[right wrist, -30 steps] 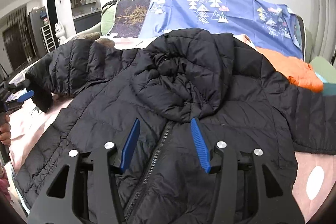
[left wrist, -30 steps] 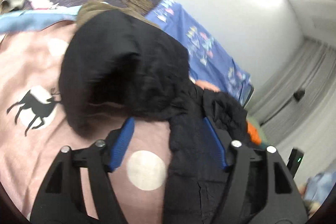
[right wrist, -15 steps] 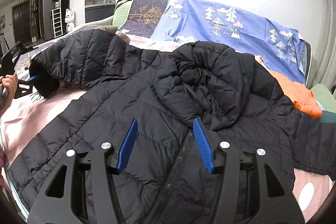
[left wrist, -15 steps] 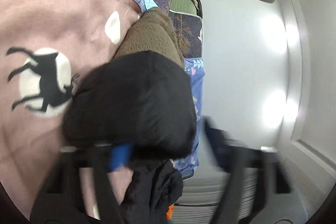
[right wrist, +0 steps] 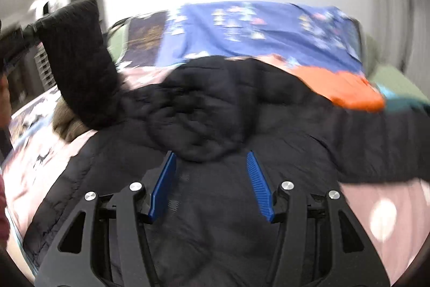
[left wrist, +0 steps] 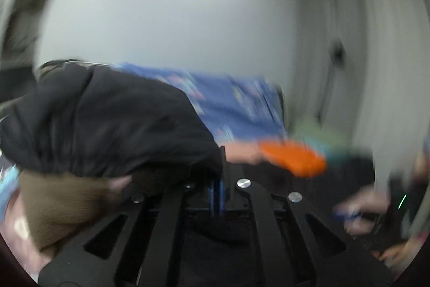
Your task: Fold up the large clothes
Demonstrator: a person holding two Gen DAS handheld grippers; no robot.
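Note:
A large black puffer jacket (right wrist: 228,206) lies spread face up on the pink bedspread (right wrist: 381,211), its hood bunched near the middle. My right gripper (right wrist: 212,174) hovers open and empty just above the chest, below the hood. My left gripper (left wrist: 217,190) has its blue pads pressed together on the cuff of the jacket's left sleeve (left wrist: 107,125). That sleeve (right wrist: 78,63) stands raised high above the bed at the left of the right wrist view, where the left gripper shows at the far left edge. Both views are blurred by motion.
A blue patterned blanket (right wrist: 268,28) covers the sofa back behind the jacket. An orange garment (right wrist: 346,90) lies at the back right, also in the left wrist view (left wrist: 293,158). A brown cushion (left wrist: 59,206) sits under the raised sleeve. White wall and curtains stand behind.
My left gripper has shut on the sleeve cuff and lifted the sleeve up off the bed, swinging toward the jacket body. My right gripper stays open over the chest, shifted slightly.

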